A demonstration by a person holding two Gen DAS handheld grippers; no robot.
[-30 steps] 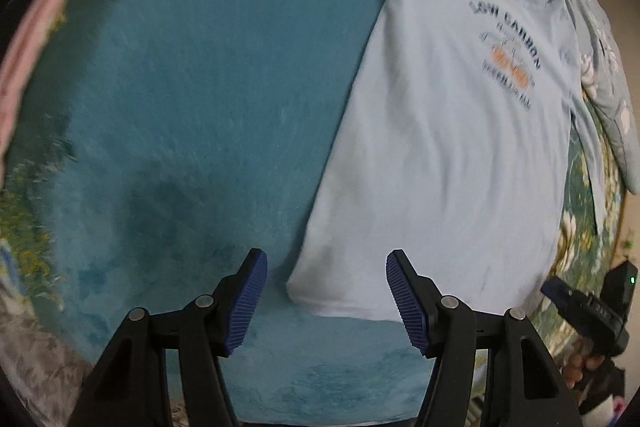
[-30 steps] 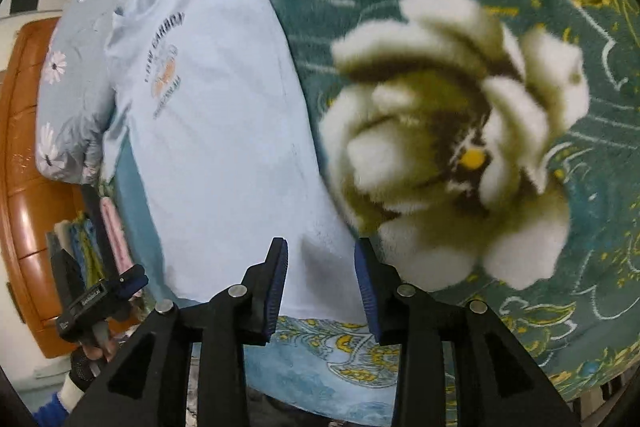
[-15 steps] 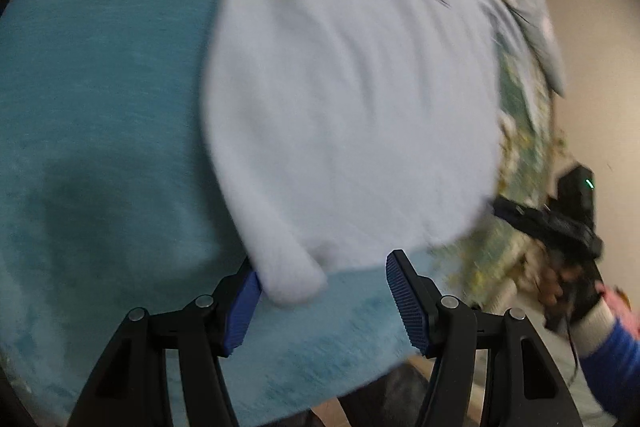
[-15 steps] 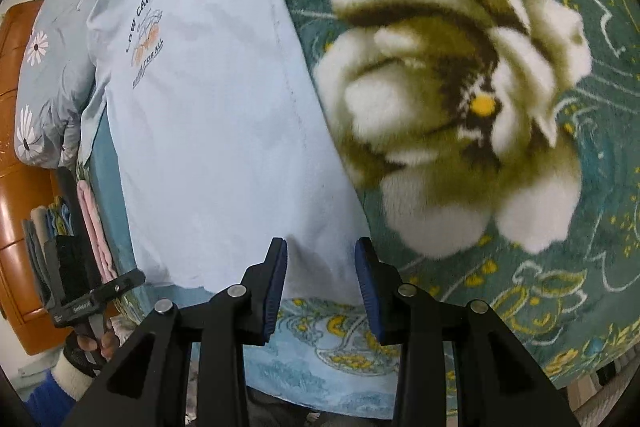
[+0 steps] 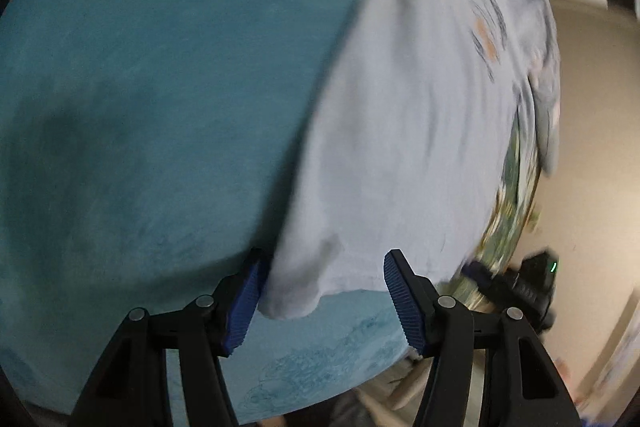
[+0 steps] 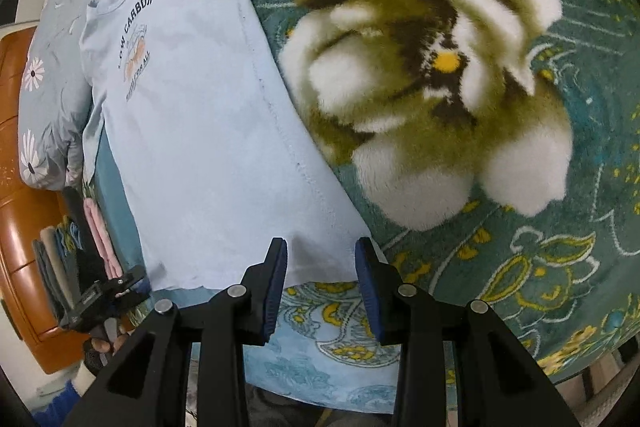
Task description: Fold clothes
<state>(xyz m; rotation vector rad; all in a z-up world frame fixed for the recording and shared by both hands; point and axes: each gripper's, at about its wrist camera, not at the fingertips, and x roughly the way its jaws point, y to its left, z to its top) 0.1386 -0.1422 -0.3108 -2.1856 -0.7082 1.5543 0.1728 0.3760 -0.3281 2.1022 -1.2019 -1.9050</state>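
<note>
Closer to the hem than a second ago: the left gripper (image 5: 324, 301) has dropped toward the bottom corner of the pale blue cotton T-shirt (image 5: 400, 131), which earlier lay well ahead of its fingers. That corner now sits between the blue ribbed pads (image 5: 242, 307); it lies against the left-hand pad, clear of the other. Jaws are closing, fairly wide, no grip yet. The left view is motion-blurred.

Right gripper (image 6: 322, 285) has barely shifted; its jaws stand at a narrow gap over the shirt's other bottom corner, hem between the pads, neither visibly pressing (contact cannot be confirmed).

Counts: one T-shirt (image 6: 192, 131), spread flat, chest print reading "LOW CARBON" (image 6: 134, 47) with an orange motif. Two grippers; each shows at the edge of the other's view, held in a hand (image 6: 100, 345). One large white-and-olive flower (image 6: 432, 95) woven into the plush blanket.

Surface: a fleece blanket, plain teal (image 5: 160, 87) on the left side, dark green with yellow scrollwork (image 6: 560, 267) on the right. Shirt lies across the boundary.

Room: grey daisy-print bedding (image 6: 44, 115) beyond the collar, an orange-brown wooden panel (image 6: 24, 287) to that side, a stack of folded cloths, one of them pink (image 6: 100, 235), a beige wall (image 5: 592, 107).
</note>
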